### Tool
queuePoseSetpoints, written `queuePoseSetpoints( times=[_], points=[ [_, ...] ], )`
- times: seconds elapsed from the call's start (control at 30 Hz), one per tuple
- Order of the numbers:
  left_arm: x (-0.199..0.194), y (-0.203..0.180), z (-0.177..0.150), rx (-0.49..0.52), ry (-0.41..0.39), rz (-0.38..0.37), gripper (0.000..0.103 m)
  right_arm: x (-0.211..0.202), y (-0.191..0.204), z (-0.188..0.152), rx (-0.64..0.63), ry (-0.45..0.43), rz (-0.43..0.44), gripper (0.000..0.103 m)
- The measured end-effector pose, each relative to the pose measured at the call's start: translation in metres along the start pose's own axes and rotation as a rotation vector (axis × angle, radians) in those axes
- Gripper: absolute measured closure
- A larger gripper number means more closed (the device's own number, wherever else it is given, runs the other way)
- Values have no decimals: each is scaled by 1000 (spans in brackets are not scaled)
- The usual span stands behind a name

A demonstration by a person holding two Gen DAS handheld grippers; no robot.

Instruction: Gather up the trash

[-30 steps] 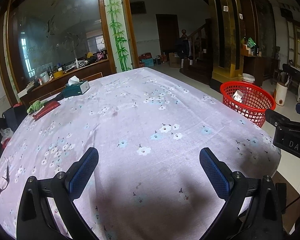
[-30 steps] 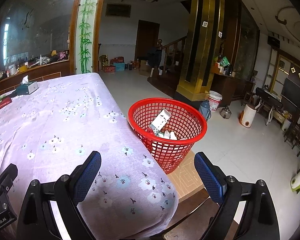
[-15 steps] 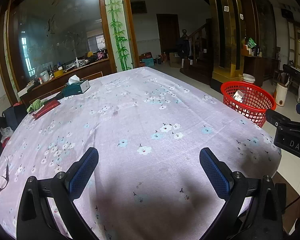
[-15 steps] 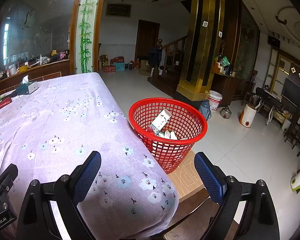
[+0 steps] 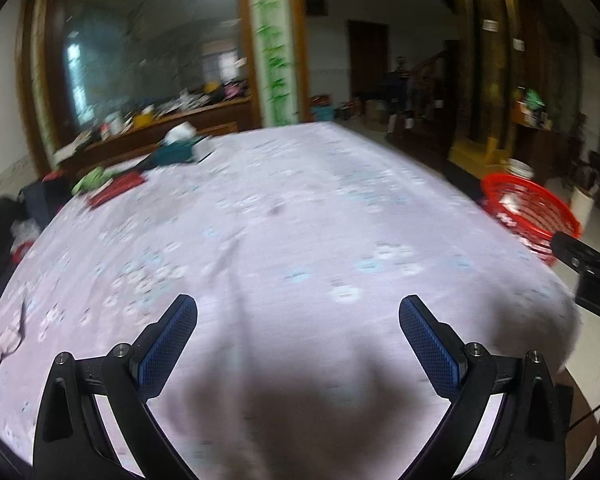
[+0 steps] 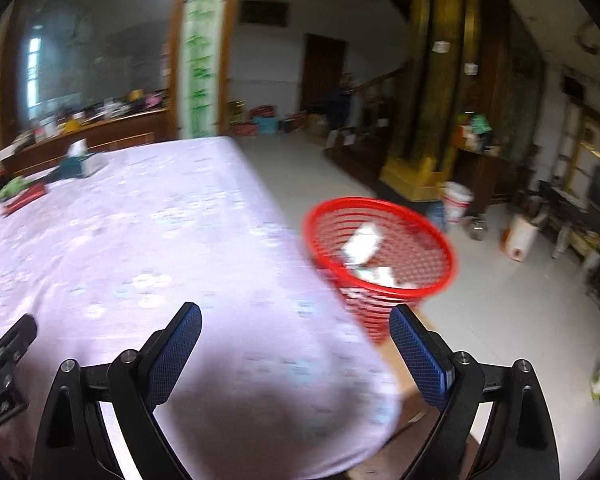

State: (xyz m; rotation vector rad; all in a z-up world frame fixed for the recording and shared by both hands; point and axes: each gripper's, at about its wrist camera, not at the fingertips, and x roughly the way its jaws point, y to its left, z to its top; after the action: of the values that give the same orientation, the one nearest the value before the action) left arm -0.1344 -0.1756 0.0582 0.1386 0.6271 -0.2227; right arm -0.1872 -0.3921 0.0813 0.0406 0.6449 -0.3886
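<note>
A red mesh basket (image 6: 380,248) stands on the floor just past the table's right edge, with white packets of trash (image 6: 362,242) inside; it also shows at the right of the left wrist view as the red basket (image 5: 528,216). My left gripper (image 5: 298,344) hangs open over the near part of the purple flowered tablecloth (image 5: 284,216), nothing between its fingers. My right gripper (image 6: 296,350) is open and empty above the table's near right corner, with the basket just beyond its right finger. Both views are motion-blurred.
At the table's far left lie a teal tissue box (image 5: 180,148), a red flat item (image 5: 116,190) and something green (image 5: 90,178). Eyeglasses (image 5: 4,338) rest near the left edge. A white bucket (image 6: 456,200) and furniture stand on the tiled floor beyond the basket.
Both grippers have swung, blurring the views: the basket has slid right in the right wrist view, and the table scene has shifted in the left. Both stay open and empty.
</note>
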Motion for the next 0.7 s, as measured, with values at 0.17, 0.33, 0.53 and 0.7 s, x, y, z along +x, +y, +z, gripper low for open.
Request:
queuePoseSetpoints(
  times=[0.17, 0.33, 0.53, 0.7],
  points=[
    [13, 65, -2, -85, 80, 156, 3, 17, 69, 12, -101, 101, 201, 5],
    [35, 138, -15, -180, 210, 230, 3, 55, 134, 12, -124, 269, 343, 5],
    [58, 189, -23, -286, 309, 170, 3, 96, 200, 3, -189, 389, 311, 5],
    [69, 198, -20, -281, 347, 163, 3, 108, 218, 6, -206, 373, 221, 1]
  ],
)
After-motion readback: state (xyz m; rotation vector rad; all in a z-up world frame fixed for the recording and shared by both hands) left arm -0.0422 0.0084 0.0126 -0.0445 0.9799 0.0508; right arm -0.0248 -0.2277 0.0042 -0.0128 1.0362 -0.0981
